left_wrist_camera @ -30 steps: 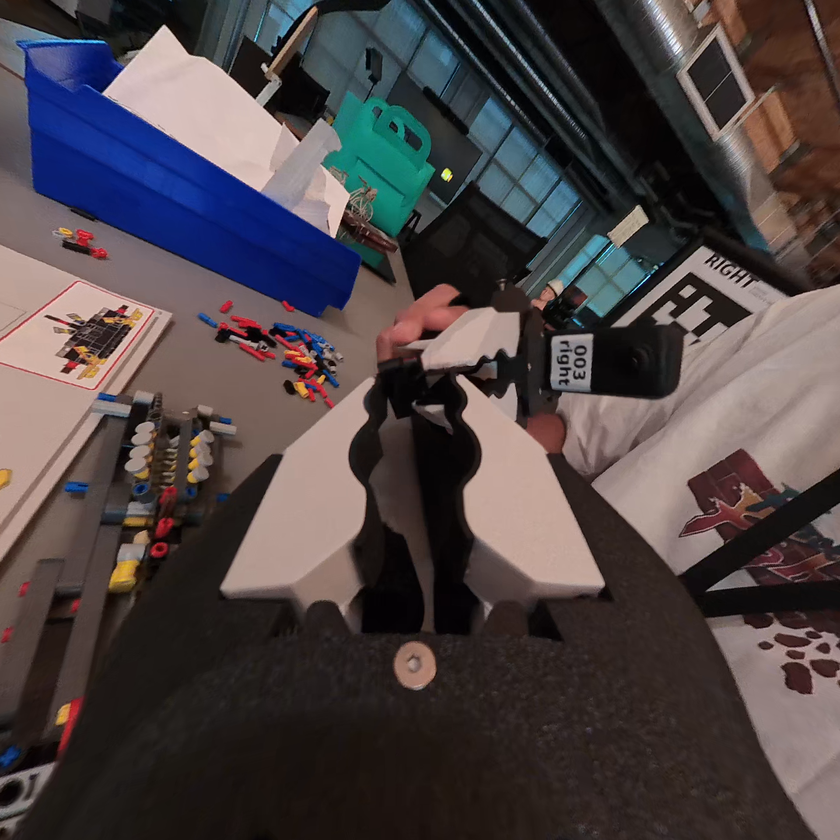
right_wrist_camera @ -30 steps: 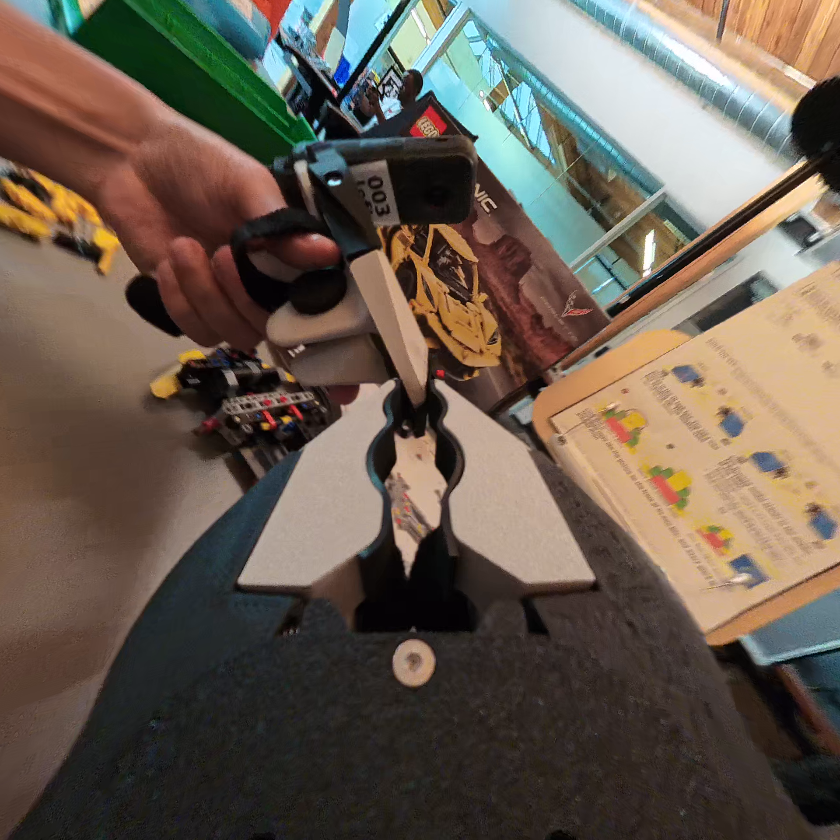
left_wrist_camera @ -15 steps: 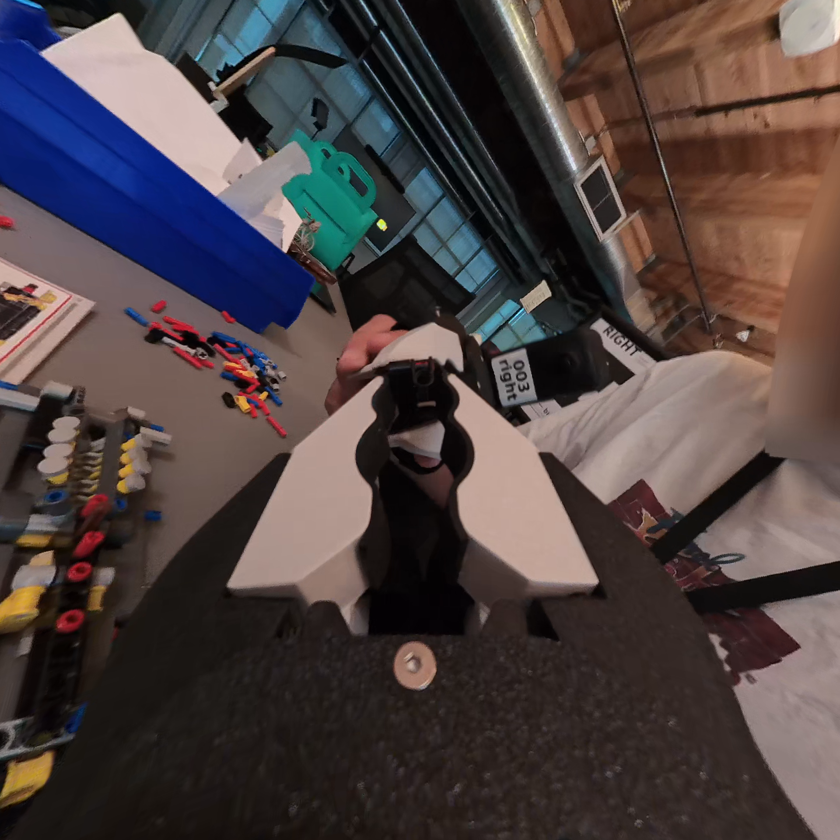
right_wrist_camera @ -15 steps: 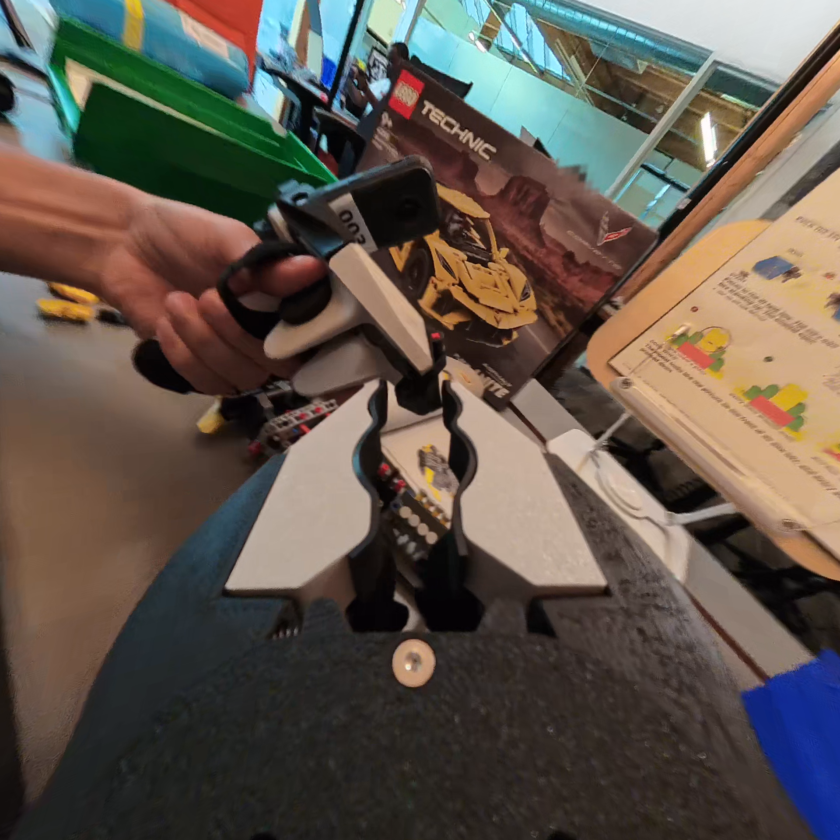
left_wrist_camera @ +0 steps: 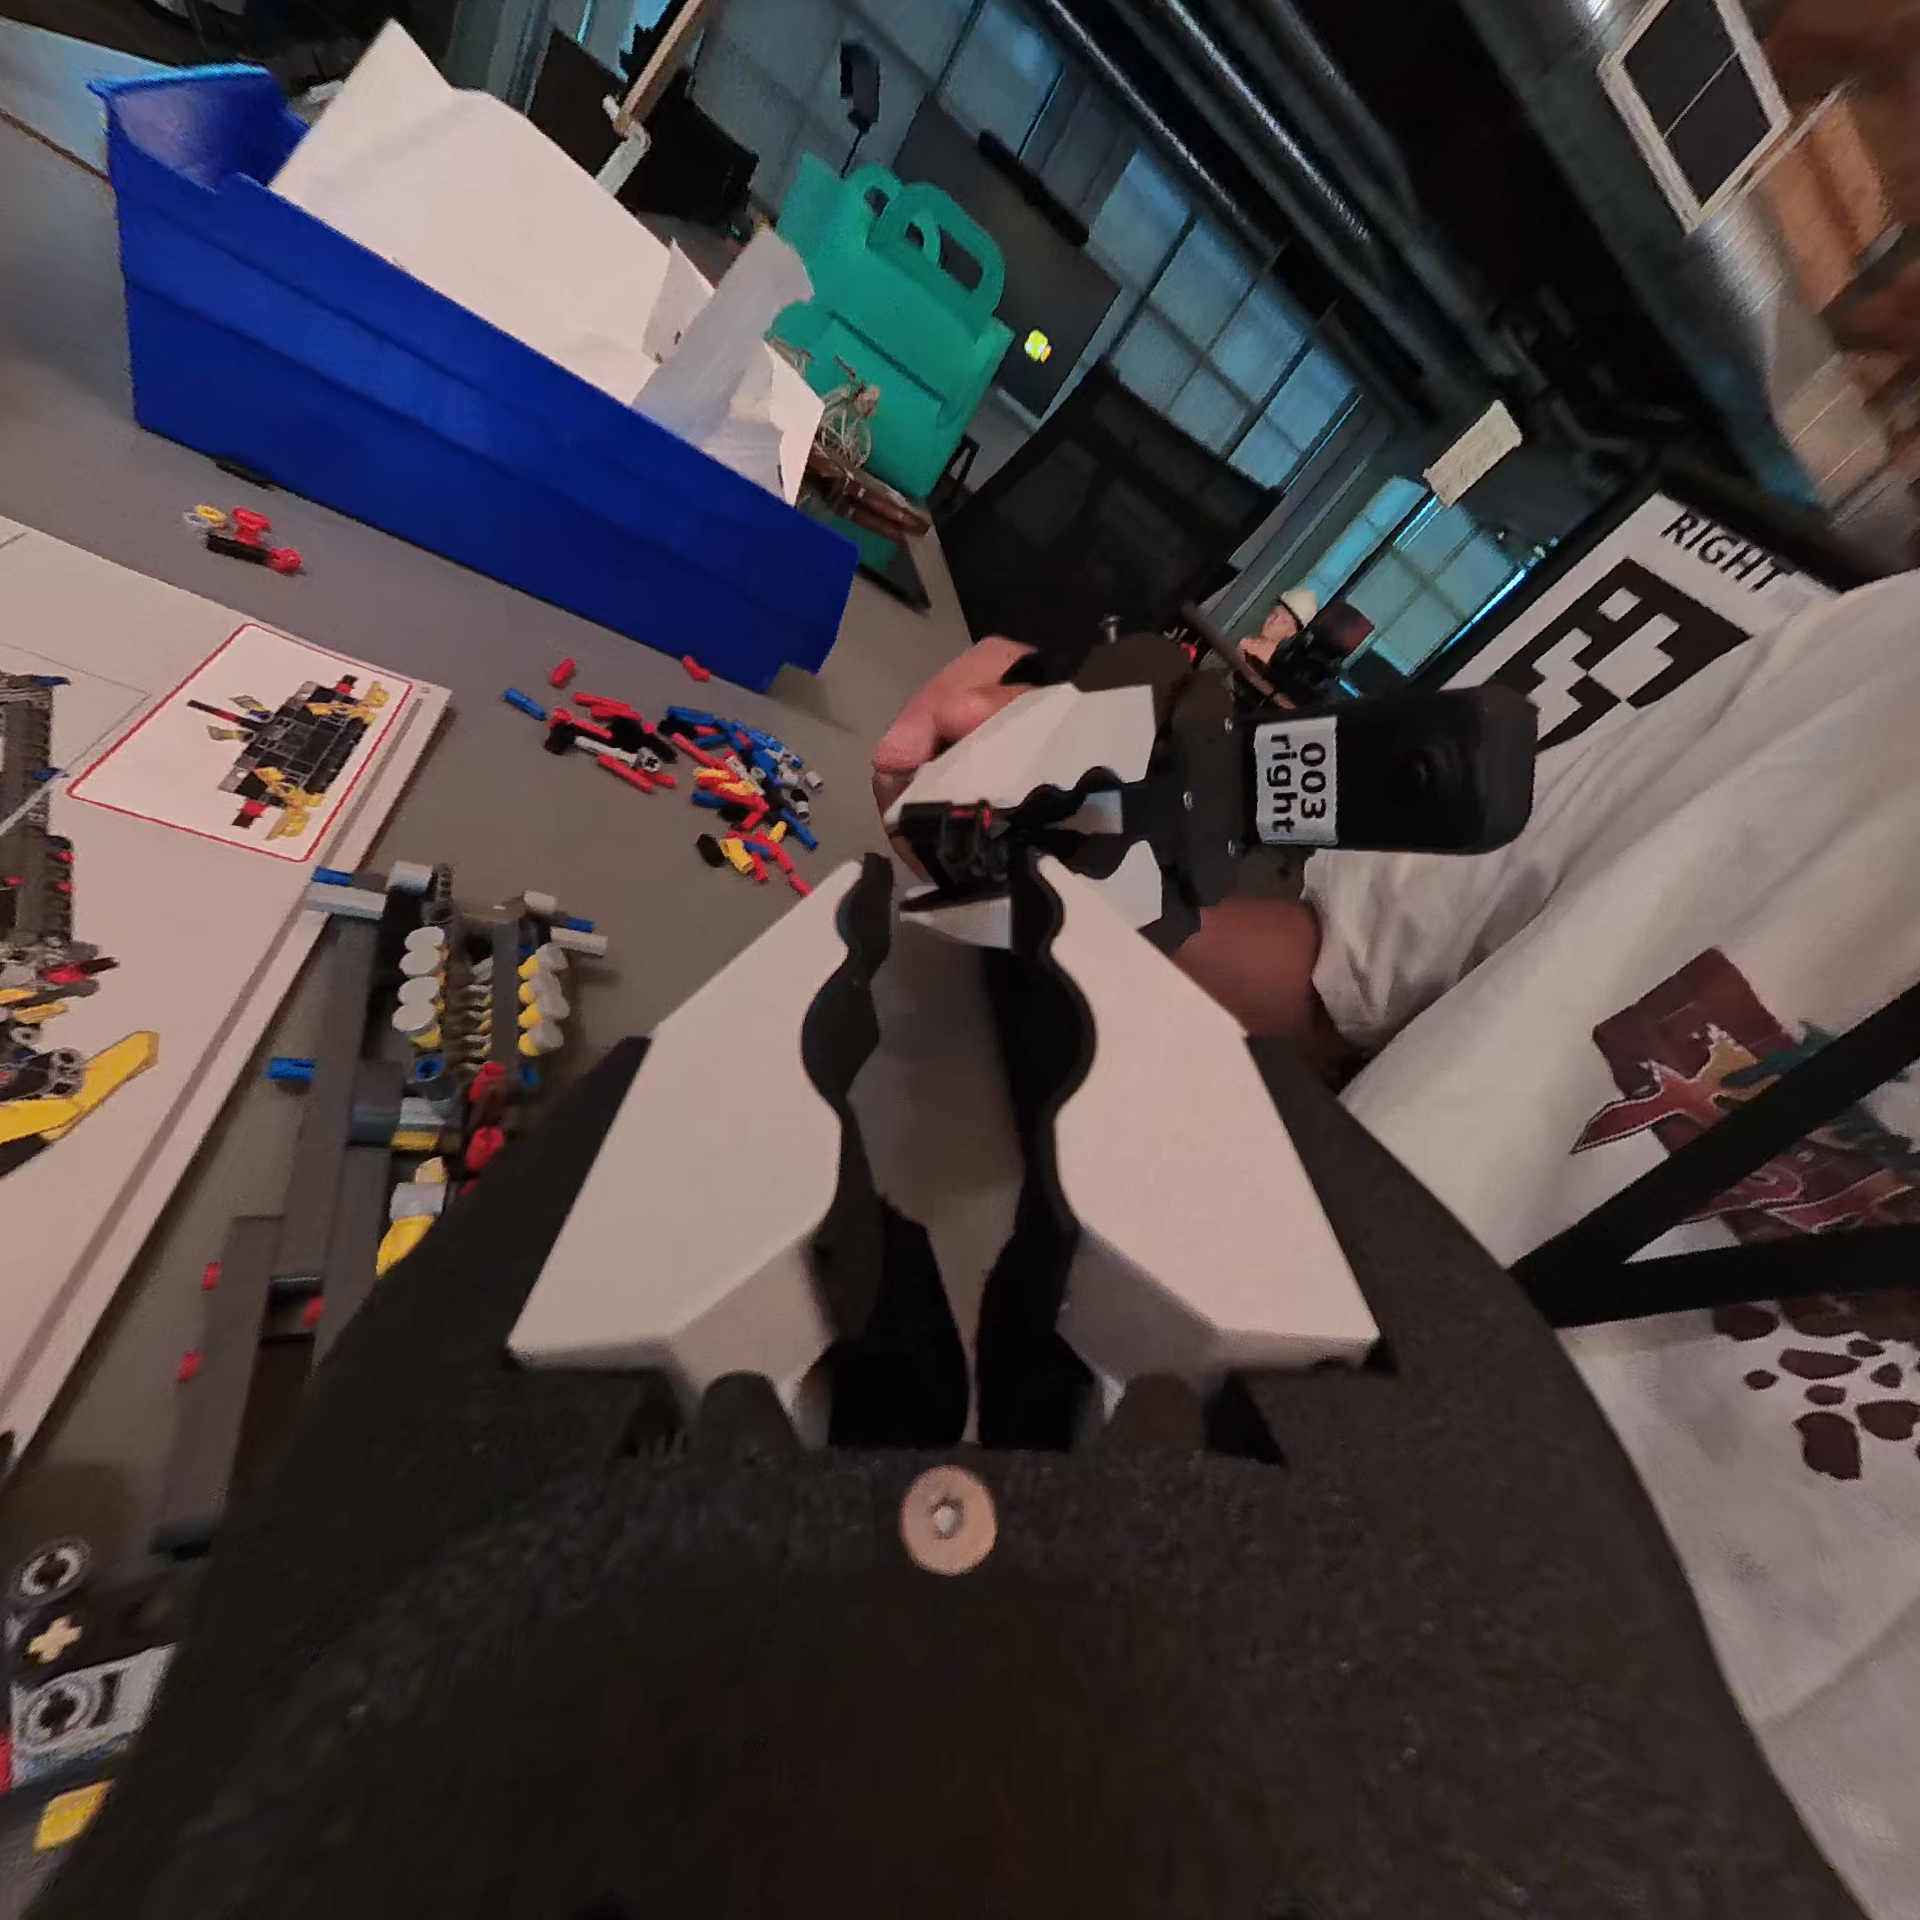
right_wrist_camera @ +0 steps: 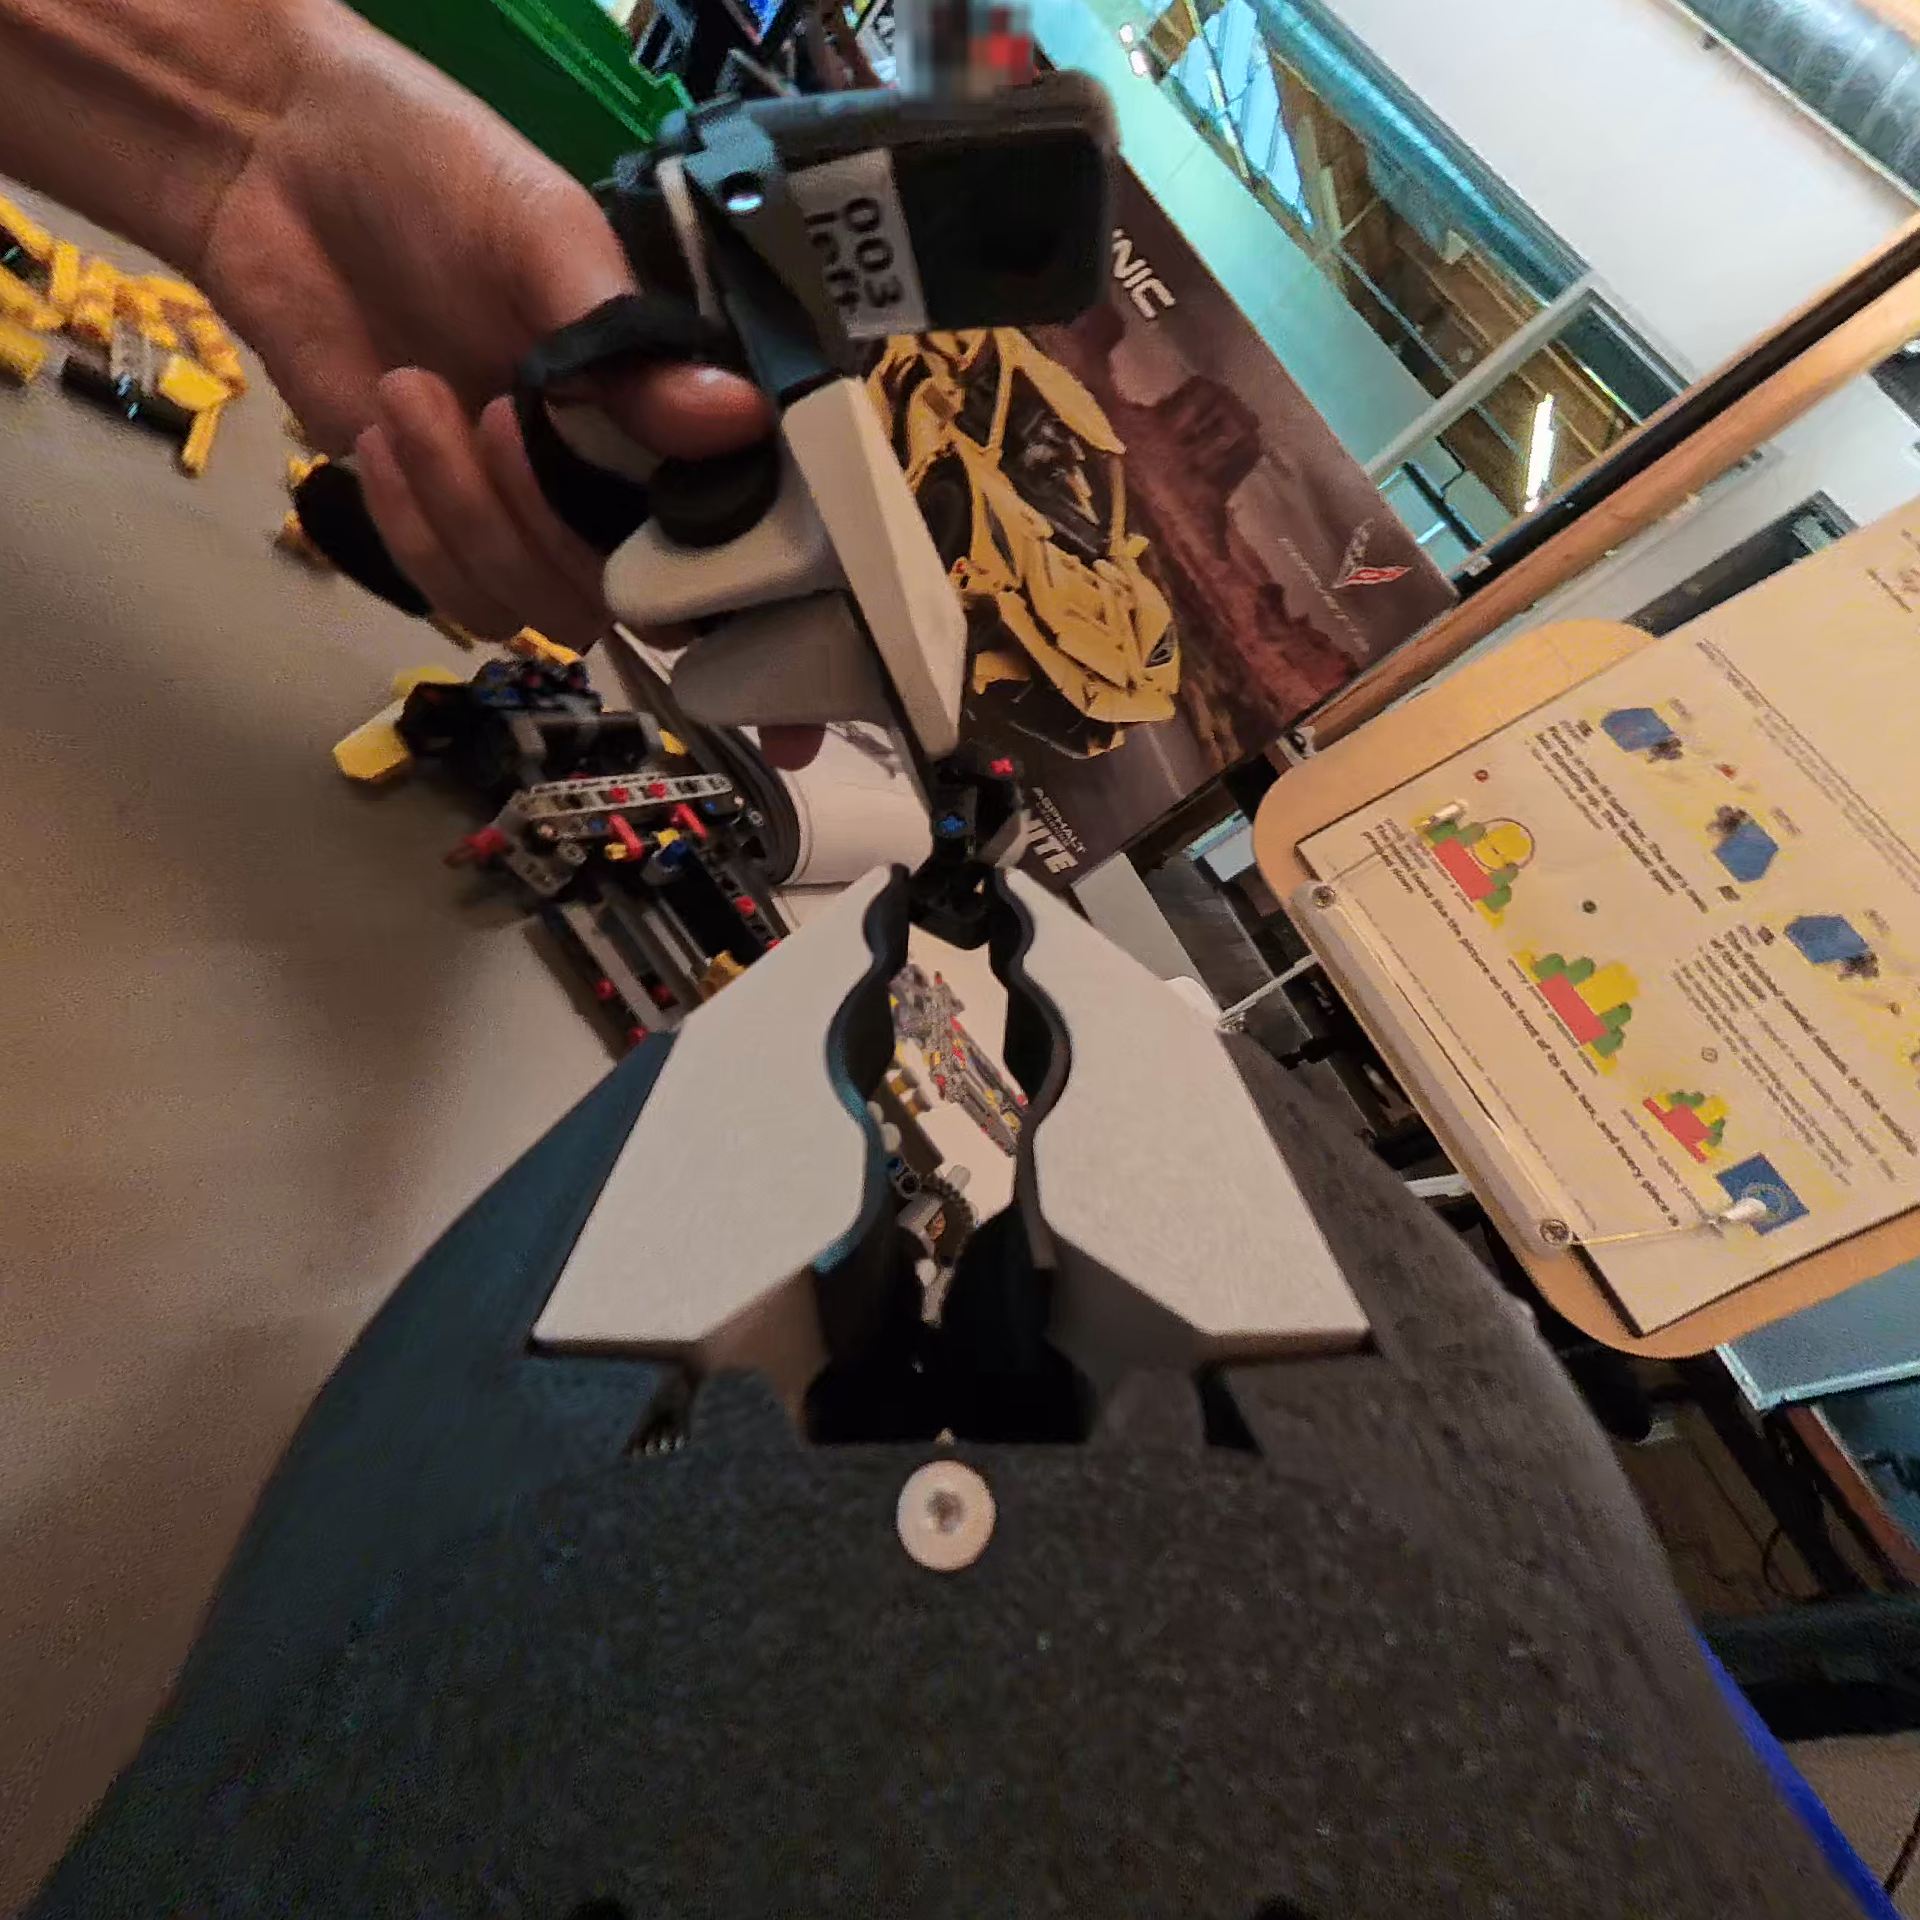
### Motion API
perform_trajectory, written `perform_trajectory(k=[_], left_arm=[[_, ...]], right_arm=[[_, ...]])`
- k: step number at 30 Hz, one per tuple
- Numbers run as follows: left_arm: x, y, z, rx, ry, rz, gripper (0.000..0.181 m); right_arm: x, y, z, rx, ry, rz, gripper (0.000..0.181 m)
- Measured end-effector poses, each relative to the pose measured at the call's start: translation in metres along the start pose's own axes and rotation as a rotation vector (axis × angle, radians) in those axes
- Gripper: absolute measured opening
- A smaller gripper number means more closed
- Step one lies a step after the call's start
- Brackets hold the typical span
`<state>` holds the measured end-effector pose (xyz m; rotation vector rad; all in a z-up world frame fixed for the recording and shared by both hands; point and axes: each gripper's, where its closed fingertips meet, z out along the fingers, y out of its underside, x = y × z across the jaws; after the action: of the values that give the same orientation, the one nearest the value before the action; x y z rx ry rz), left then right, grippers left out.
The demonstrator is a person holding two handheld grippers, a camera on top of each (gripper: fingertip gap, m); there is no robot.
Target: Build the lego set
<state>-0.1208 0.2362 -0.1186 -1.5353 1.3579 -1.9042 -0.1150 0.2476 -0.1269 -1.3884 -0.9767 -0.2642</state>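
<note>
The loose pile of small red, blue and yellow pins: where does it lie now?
In the left wrist view the pile of pins lies on the grey table, just in front of the blue bin and right of the instruction booklet.

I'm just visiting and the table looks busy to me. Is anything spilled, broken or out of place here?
Nothing looks damaged. Small red, blue and yellow pins lie scattered loose on the grey table beside the blue bin rather than in it, which looks like sorting more than a spill. Both grippers meet at a small black assembly.
</note>
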Motion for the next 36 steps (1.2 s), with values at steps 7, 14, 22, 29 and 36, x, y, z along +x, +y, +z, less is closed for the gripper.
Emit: perform_trajectory(k=[7,14,22,29,36], left_arm=[[0.001,0.004,0.003,0.000,0.020,-0.005,0.006],[-0.001,0.000,0.005,0.032,-0.014,0.017,0.006],[-0.006,0.013,0.006,-0.072,-0.072,0.081,0.006],[-0.011,0.018,0.009,-0.113,-0.141,0.178,0.006],[-0.022,0.019,0.007,-0.179,-0.317,0.624,0.005]], right_arm=[[-0.006,0.005,0.001,-0.002,-0.063,0.061,0.013],[0.004,-0.004,0.000,-0.004,-0.023,0.156,0.016],[-0.003,0.007,0.005,-0.063,-0.043,0.116,0.006],[-0.003,0.011,0.005,-0.076,-0.013,0.018,0.006],[-0.003,0.014,0.002,-0.025,-0.059,0.207,0.015]])
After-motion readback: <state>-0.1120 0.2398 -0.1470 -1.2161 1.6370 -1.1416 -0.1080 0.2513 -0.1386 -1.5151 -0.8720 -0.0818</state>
